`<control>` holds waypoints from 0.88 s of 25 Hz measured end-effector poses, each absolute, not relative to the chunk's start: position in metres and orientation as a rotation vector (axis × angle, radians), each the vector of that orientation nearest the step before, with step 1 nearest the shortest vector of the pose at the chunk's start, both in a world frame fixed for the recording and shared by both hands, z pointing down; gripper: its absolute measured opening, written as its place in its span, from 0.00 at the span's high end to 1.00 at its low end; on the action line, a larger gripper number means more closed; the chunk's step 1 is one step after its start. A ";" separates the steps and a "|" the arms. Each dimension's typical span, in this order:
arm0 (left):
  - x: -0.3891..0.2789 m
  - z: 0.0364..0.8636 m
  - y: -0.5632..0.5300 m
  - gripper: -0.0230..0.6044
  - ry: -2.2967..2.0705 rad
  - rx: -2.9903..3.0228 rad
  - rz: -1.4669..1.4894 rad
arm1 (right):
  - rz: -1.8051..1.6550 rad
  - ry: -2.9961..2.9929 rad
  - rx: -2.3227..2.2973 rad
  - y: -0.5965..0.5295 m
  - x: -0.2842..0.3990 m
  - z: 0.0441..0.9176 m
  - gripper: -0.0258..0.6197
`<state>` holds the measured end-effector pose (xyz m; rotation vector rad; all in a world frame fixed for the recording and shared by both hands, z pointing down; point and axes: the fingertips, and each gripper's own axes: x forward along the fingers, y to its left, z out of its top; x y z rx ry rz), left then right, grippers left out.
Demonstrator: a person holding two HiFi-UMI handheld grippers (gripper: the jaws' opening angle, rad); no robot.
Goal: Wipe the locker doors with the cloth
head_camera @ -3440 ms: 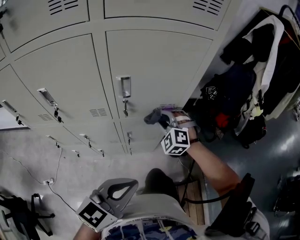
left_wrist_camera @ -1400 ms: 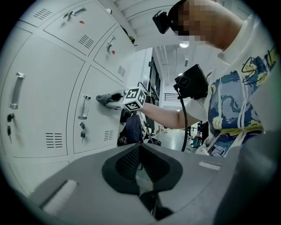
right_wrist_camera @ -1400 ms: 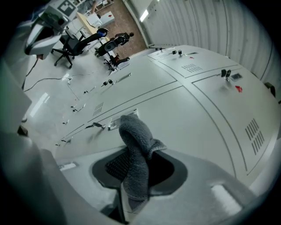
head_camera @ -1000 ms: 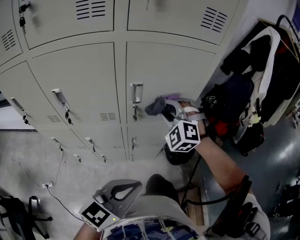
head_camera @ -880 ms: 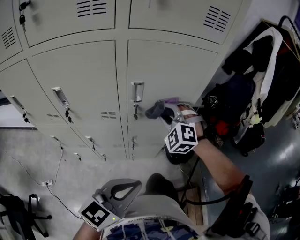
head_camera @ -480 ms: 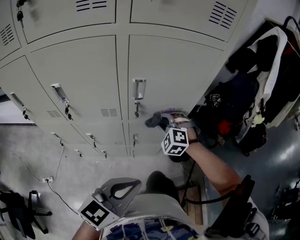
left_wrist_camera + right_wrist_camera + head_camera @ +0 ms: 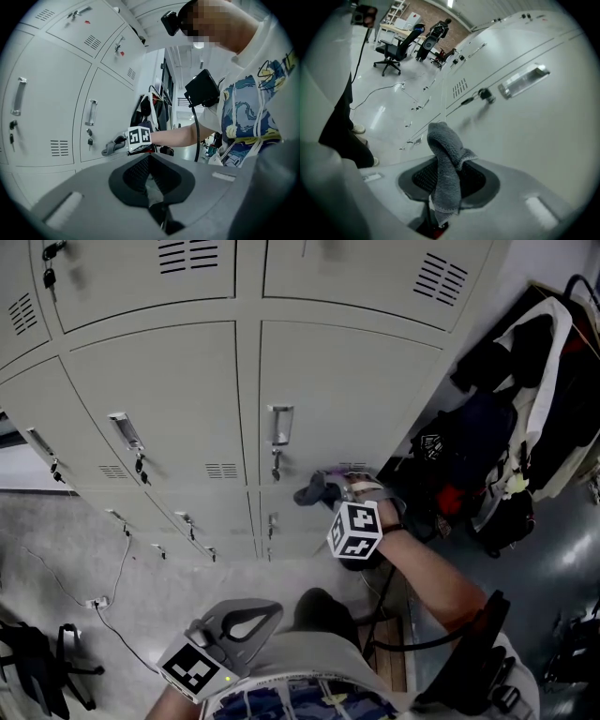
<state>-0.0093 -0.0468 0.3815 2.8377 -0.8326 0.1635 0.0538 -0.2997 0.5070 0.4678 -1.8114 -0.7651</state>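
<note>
**Q:** Where does the grey terry cloth sit?
**A:** In the right gripper, whose jaws are clamped on its lower end. The free end stands up, folded over, above the jaws. The cloth is at the lower right of a pale grey metal locker door in the middle row, last column. Whether the fabric touches the sheet cannot be told.

**Q:** What on that door lies close to the cloth?
**A:** A recessed chrome handle is up and to the left. A small key hangs from the lock under the handle, just beside the cloth. The neighbouring door carries a louvred vent.

**Q:** And the left gripper?
**A:** It is held low at the person's torso, well apart from the lockers. Its jaws are together with nothing between them.

**Q:** What crowds the surroundings?
**A:** Dark jackets and bags hang just right of the locker bank, near the person's right forearm. A thin black cable trails over the pale speckled floor below the lockers. A black office chair stands far down the room.
</note>
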 end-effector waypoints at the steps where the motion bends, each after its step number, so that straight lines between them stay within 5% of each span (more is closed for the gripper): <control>1: -0.010 0.381 -0.046 0.96 -0.834 2.839 0.160 | -0.788 -1.812 0.479 -0.296 0.053 0.492 0.78; 22: -0.014 0.373 -0.026 0.96 -0.840 2.876 0.139 | -1.356 -1.833 0.954 -0.296 0.020 0.162 0.78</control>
